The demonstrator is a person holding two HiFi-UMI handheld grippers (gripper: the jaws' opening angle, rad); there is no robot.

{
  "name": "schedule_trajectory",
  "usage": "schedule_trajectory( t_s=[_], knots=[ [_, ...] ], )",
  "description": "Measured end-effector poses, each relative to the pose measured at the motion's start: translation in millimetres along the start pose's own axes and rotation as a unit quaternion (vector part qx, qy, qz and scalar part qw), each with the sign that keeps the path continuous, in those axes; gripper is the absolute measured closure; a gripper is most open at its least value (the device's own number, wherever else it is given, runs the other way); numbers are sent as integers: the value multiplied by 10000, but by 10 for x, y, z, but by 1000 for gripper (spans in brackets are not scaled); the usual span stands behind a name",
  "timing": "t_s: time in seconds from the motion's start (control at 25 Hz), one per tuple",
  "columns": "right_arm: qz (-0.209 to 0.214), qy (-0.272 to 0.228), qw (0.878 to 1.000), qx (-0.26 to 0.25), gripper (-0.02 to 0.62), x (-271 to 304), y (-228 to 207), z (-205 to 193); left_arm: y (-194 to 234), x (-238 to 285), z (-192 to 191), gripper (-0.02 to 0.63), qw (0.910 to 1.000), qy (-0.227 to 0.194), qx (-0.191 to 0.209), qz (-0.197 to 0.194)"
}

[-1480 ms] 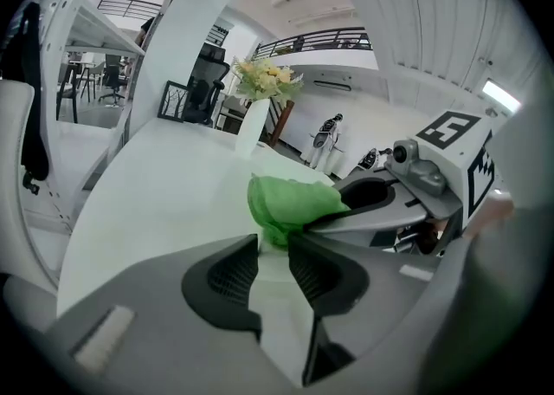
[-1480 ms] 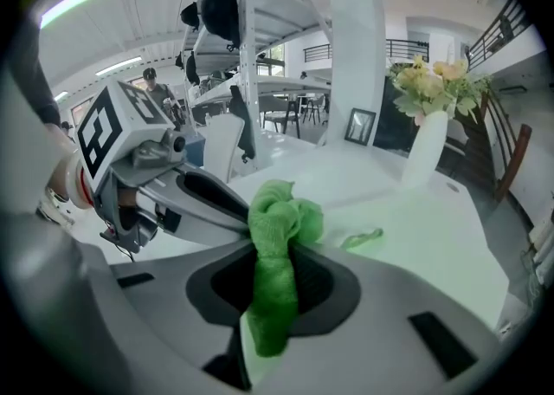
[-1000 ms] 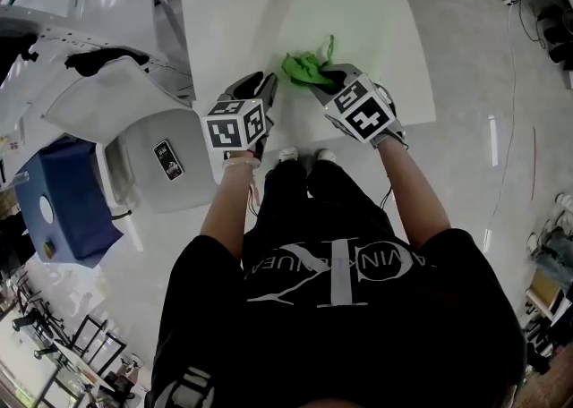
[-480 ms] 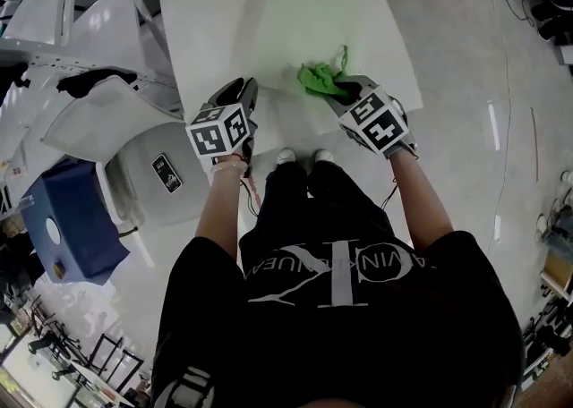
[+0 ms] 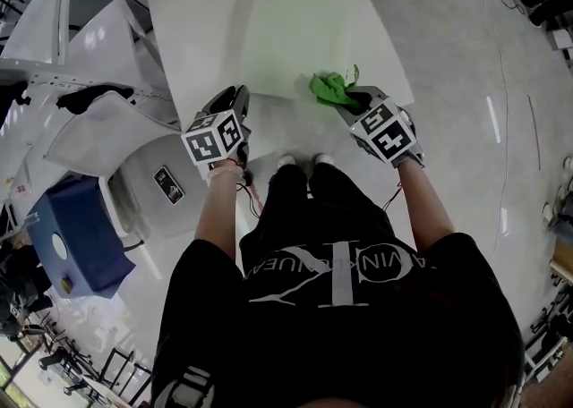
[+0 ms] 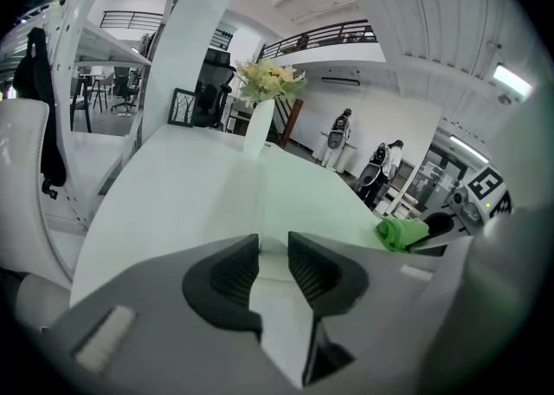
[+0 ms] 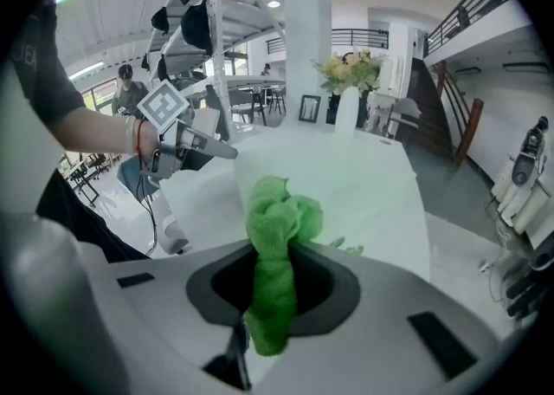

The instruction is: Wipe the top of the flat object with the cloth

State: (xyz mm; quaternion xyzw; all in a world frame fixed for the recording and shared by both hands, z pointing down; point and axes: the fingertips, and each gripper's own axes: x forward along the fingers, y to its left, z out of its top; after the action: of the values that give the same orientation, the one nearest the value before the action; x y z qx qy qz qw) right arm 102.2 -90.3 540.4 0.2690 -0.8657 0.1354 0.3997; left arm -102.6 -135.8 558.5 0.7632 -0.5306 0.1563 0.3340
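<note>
Setting: a person in a black shirt point(image 5: 340, 308) stands at the near end of a white surface point(image 5: 192, 30), holding a gripper in each hand
Flat object: a pale green sheet point(image 5: 291, 30) lies flat on the surface, running from just in front of the person towards the far end
Cloth: the bright green cloth point(image 5: 329, 88) is bunched into a wad over the near right corner of the flat object; whether it presses on the sheet cannot be told
Right gripper: the right gripper point(image 5: 354, 100) points down and away from the person at that same corner; its own view shows the jaws clamped on the cloth, a wad sticking out past the tips and a tail hanging back between them
Left gripper: the left gripper point(image 5: 238, 97) sits at the near edge of the surface, just beside the flat object's near left corner and well apart from the cloth; its jaws stand a narrow gap apart with nothing gripped, and the white surface shows through the gap
Far end: a white vase point(image 6: 260, 129) with pale flowers stands on the surface beyond the flat object
Floor to the person's left: a white chair point(image 5: 152, 174) stands beside the surface, with a blue box point(image 5: 72, 236) near it
</note>
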Motion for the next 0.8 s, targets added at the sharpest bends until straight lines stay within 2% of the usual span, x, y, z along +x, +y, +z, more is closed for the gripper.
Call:
schedule_trajectory(
  t_s=[0.32, 0.52, 0.56, 0.64, 0.8],
  knots=[
    [-188, -7, 9996, 209, 532, -54, -52, -179, 6, 10, 3, 489, 10000, -21, -21, 24],
    [-415, 226, 9989, 51, 532, -145, -157, -227, 27, -6, 38, 492, 9997, -162, -154, -53],
    [-539, 154, 9983, 146, 532, -190, -225, -195, 47, -22, 75, 499, 9995, -259, -153, -65],
    [-768, -186, 9958, 463, 532, -288, -376, -79, 109, -85, 183, 555, 9986, -515, -84, -17],
    [-969, -921, 9858, 1013, 532, -403, -620, 154, 208, -239, 410, 588, 9955, -942, 53, 60]
  ],
)
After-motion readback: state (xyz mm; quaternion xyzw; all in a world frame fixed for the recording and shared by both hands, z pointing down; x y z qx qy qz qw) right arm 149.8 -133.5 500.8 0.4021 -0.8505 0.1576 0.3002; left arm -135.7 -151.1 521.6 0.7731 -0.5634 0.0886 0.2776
